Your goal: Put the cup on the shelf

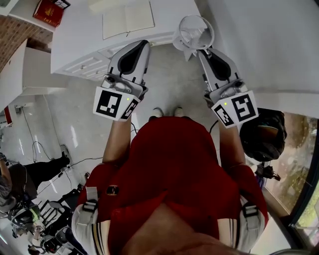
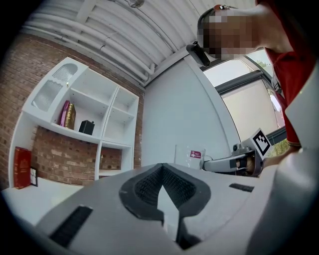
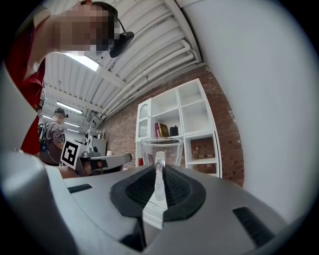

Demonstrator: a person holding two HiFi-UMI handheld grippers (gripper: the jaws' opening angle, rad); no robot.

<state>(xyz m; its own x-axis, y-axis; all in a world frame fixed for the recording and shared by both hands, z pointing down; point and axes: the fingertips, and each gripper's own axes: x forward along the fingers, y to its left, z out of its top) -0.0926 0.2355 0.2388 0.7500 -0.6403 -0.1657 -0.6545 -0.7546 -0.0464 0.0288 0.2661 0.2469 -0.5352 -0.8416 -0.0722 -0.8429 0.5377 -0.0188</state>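
A clear glass cup [image 1: 196,31] with a handle hangs in the air in front of me, and my right gripper [image 1: 203,51] is shut on that handle. In the right gripper view the handle [image 3: 159,172] stands pinched between the pads, with the cup's body [image 3: 160,148] just beyond. My left gripper [image 1: 138,45] is level with it on the left, shut with nothing in it [image 2: 162,185]. In the left gripper view the cup [image 2: 190,156] shows beside the right gripper [image 2: 234,163]. The white shelf unit [image 3: 178,124] stands against a brick wall ahead, also visible as open compartments [image 2: 94,117].
A white counter [image 1: 82,47] lies below the grippers with an open book [image 1: 128,20] and a red box [image 1: 48,11] on it. Books and a dark object [image 2: 86,127] occupy one shelf compartment. A white wall [image 1: 269,45] runs along the right. A bystander [image 3: 52,137] stands further back.
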